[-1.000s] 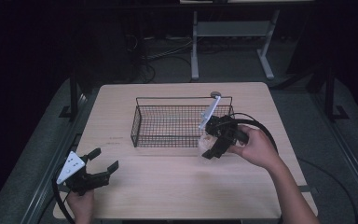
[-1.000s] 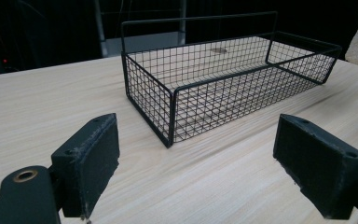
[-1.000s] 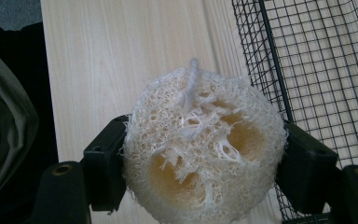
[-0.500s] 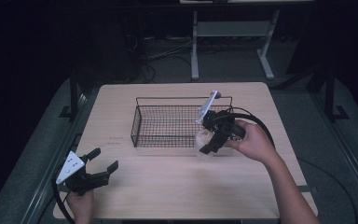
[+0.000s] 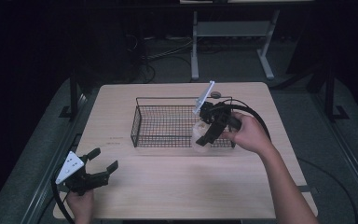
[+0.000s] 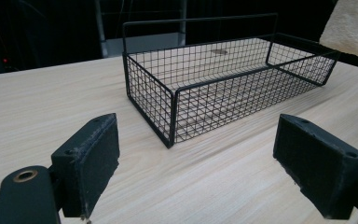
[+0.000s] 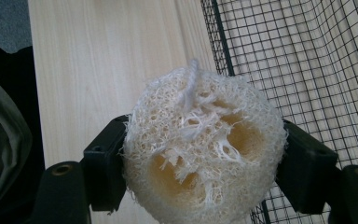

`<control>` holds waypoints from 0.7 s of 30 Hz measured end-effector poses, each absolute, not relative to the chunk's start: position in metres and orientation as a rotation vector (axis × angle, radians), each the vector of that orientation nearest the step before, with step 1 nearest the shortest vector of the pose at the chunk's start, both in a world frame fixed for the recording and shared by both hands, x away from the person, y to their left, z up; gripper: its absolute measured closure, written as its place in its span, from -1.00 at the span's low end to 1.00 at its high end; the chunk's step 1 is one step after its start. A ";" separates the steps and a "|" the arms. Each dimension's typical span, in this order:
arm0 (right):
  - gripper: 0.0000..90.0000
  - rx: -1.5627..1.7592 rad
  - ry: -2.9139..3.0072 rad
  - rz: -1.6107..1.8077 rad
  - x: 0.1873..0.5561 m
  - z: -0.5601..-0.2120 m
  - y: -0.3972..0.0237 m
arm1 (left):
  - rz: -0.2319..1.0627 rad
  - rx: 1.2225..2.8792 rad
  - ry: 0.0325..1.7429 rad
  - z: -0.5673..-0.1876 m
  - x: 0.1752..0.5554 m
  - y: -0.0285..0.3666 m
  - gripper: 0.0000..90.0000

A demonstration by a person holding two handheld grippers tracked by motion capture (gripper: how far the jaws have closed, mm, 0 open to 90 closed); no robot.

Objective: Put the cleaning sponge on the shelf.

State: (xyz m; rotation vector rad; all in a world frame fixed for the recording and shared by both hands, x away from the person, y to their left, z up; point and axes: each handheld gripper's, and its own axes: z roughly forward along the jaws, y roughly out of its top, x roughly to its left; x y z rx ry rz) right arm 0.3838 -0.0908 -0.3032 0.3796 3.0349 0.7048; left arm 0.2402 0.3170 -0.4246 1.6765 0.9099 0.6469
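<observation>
Loofah [image 7: 203, 149] detail is plain in right gripper view, clamped in right claw [image 7: 205, 163] beside wire basket [image 5: 179, 125]; left claw [image 5: 103, 162] gapes over tabletop [image 5: 182, 182]

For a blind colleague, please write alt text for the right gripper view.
A pale loofah sponge is clamped between the black jaws of the right gripper, held above the light wooden table. A black wire basket stands just to its right.
</observation>
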 end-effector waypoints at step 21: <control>-0.40 0.424 3.023 0.657 0.419 -0.291 -0.073 | 0.645 1.666 0.909 -0.424 0.240 0.318 -0.69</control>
